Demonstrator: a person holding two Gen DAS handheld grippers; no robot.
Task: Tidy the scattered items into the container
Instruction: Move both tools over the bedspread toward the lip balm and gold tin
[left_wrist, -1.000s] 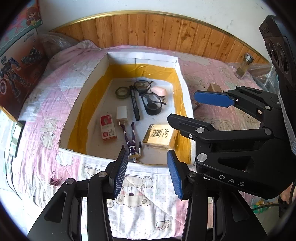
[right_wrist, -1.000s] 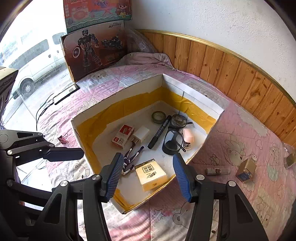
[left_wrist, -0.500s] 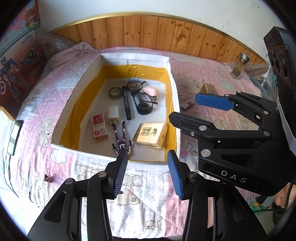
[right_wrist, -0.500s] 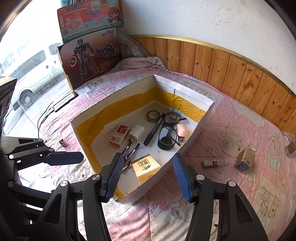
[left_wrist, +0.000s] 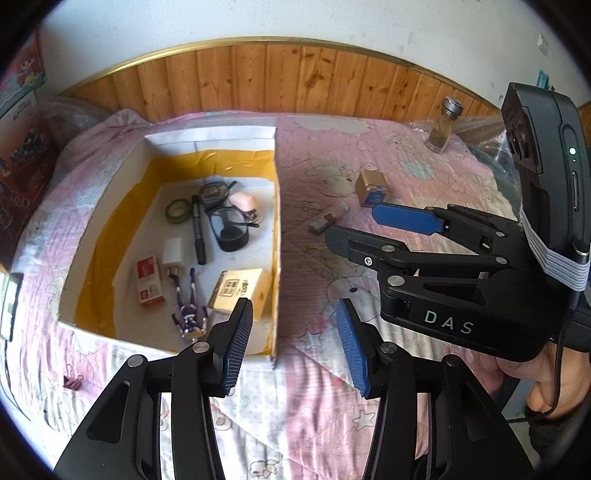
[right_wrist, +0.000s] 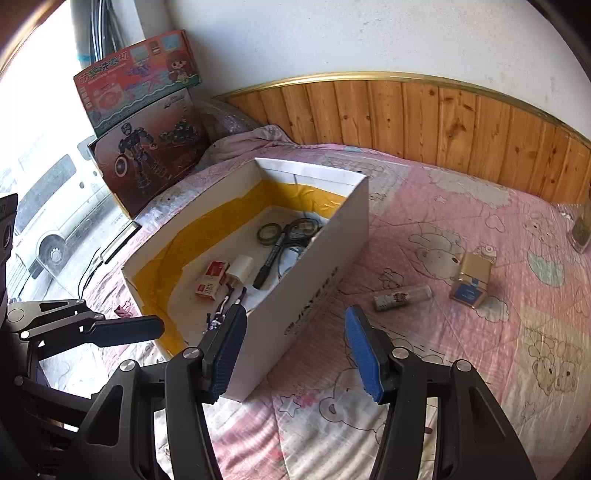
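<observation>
Cardboard box (right_wrist: 317, 284) just left of and beyond the right gripper (right_wrist: 295, 354), pads spread wide, empty. Small tube (right_wrist: 402, 297) and gold carton (right_wrist: 471, 278) on pink quilt (right_wrist: 461, 350), ahead and right of those pads, well apart from them. Left gripper (left_wrist: 293, 347) opening, nothing between pads, box wall just ahead-left, tube farther ahead.

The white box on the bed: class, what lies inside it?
Inside the white box: tape roll, marker, glasses, charger, red pack, yellow box, figurine. The near-wall corners are hidden.
</observation>
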